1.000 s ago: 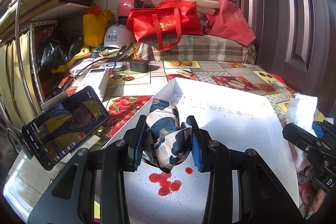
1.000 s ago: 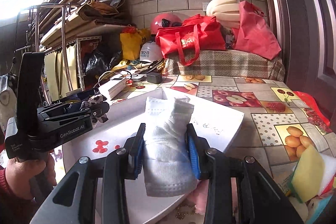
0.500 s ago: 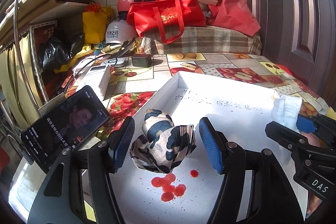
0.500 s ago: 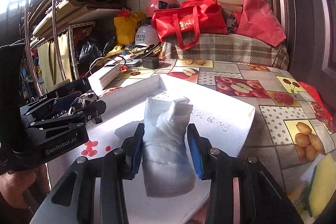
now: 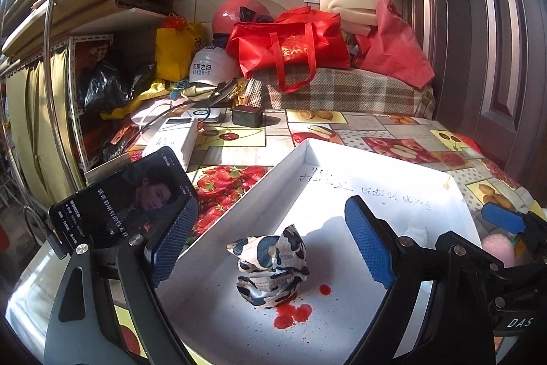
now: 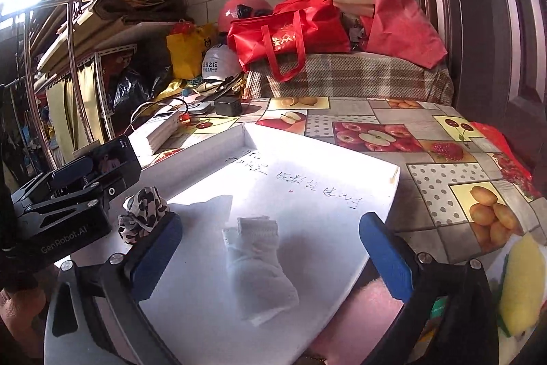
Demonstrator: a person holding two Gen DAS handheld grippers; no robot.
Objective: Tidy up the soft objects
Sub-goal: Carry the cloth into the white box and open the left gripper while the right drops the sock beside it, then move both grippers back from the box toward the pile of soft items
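Inside white tray (image 5: 239,211), both soft items lie released: cow-print cloth (image 5: 270,265) between wide-apart jaws of left hand-held gripper (image 5: 270,248), white sock (image 6: 256,265) between those of right hand-held gripper (image 6: 270,259). Jaws just opened, pads touching nothing (drop-off looks done). Tray sits on fruit-print tabletop (image 6: 444,139); phone (image 5: 123,200) left of tray, red bag (image 5: 290,47) beyond it, brick wall behind.
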